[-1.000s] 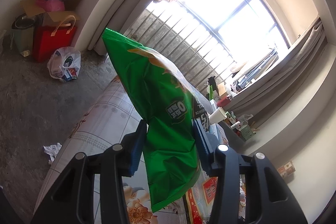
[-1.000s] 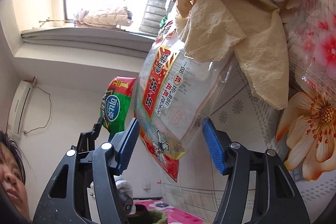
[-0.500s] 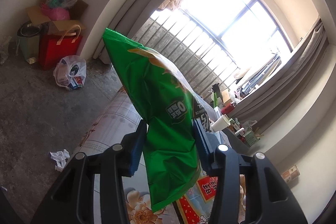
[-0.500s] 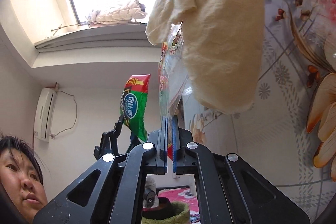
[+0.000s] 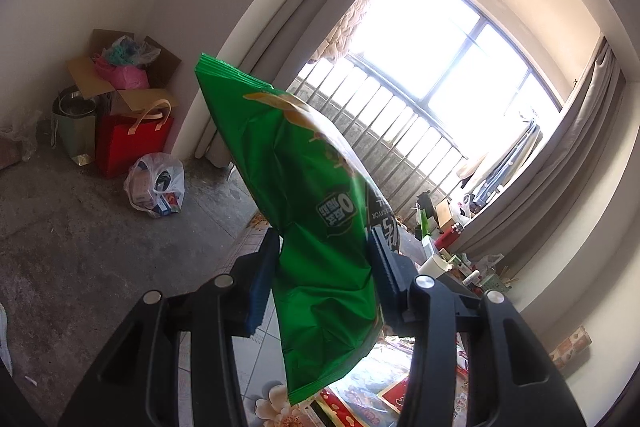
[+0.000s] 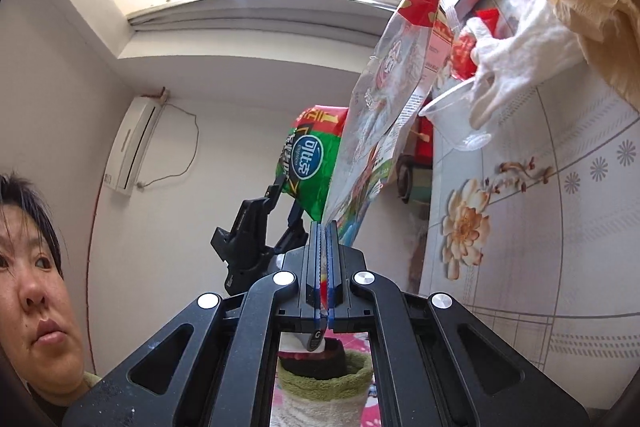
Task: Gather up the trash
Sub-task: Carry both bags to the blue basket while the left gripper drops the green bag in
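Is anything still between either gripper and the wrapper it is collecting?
Nothing visible. The left gripper is shut on the green bag, and the right gripper is shut on the clear wrapper, pinching its lower edge. No bin shows in either view, so the way there cannot be judged.

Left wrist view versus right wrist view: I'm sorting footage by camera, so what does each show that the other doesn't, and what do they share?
Only the left wrist view shows the red paper gift bag, the open cardboard box and a white plastic bag of rubbish on the floor. Only the right wrist view shows the person's face, the white wall air conditioner and the right claw shut on a clear red-printed snack wrapper. Both show the green crisp bag held in the left claw, and the floral tablecloth.
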The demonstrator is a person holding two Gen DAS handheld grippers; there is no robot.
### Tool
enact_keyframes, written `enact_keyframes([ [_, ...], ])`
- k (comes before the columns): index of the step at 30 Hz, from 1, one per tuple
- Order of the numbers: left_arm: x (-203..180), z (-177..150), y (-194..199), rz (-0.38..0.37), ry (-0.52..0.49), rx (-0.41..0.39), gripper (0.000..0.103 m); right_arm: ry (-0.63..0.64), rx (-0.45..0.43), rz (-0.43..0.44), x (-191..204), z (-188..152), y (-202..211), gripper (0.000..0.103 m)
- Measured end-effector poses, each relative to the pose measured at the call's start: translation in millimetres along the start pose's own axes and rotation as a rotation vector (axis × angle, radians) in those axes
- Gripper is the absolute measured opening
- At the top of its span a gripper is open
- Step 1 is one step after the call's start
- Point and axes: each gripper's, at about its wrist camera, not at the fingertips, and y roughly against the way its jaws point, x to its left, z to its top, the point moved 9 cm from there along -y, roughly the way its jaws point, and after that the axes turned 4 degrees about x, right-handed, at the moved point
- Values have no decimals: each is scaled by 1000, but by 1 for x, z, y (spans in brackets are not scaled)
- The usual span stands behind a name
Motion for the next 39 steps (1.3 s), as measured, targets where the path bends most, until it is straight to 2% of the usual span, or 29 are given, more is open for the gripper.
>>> enact_keyframes([
  [3,-16,0,6,-23,-21,-3,44,62,-35,-1,20,1,7,1],
  [5,-32,-2,9,-48,-42,2,44,97,-73,-7,28,2,25,1],
  [9,-76,-13,6,-122,-97,39,44,164,-189,-31,48,7,60,1],
  [13,-142,-39,-5,-225,-185,105,44,227,-358,-105,67,10,115,1],
  [15,-179,-55,-13,-281,-236,147,44,248,-457,-148,71,9,157,1],
  [17,-218,-74,-24,-333,-288,200,44,264,-565,-205,74,5,203,1],
  [20,-282,-110,-40,-415,-371,295,44,291,-734,-335,78,-6,271,1],
  [24,-375,-175,-55,-523,-513,410,44,289,-918,-519,77,-27,358,1],
  [28,-459,-261,-73,-586,-677,560,44,250,-1035,-708,58,-39,417,1],
  [32,-524,-362,-93,-597,-836,736,44,182,-1096,-803,26,-40,463,1],
  [35,-565,-437,-109,-578,-970,812,44,113,-1124,-858,-8,-33,489,1],
  [39,-598,-532,-132,-544,-1113,895,44,20,-1134,-968,-54,-24,528,1],
])
